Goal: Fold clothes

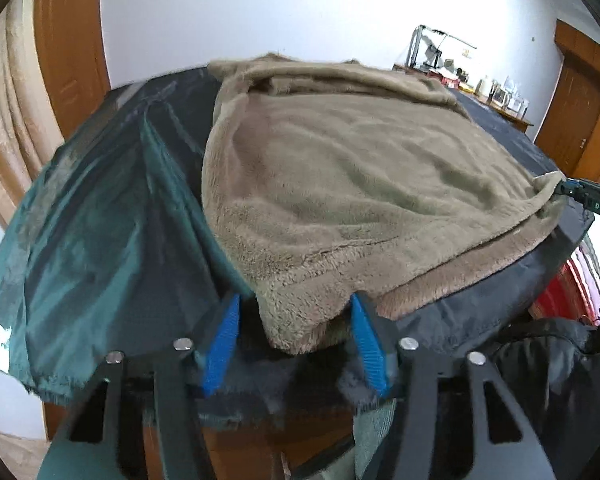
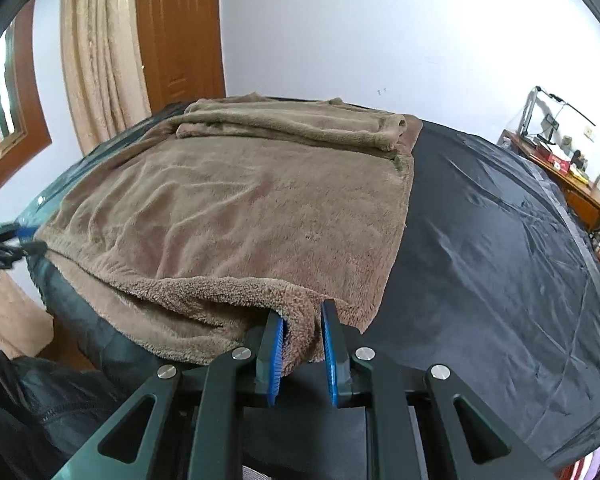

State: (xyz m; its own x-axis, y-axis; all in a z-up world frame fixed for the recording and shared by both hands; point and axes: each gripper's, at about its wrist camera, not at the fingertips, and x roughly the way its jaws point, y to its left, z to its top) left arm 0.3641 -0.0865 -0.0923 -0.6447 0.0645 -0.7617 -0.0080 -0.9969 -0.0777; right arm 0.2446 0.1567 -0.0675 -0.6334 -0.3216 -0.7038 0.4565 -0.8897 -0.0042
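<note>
Right gripper [image 2: 300,332] is pinched tight on the near corner of the brown fleece garment [image 2: 236,216], blue pads pressing the fluffy hem from both sides; left gripper [image 1: 294,316] sits at the garment's other near corner [image 1: 340,184], jaws partly apart, the hem bunched between the blue pads [image 1: 222,340], though whether they actually press it I cannot tell; the garment lies spread flat on the dark cloth [image 2: 500,248] covering the table, with a folded strip along its far edge; beyond the garment stands a white wall [image 2: 380,32]; left of the garment hang beige curtains [image 2: 100,60] beside a wooden door [image 2: 180,32]; to the garment's far right runs a cluttered wooden desk [image 2: 580,196].
</note>
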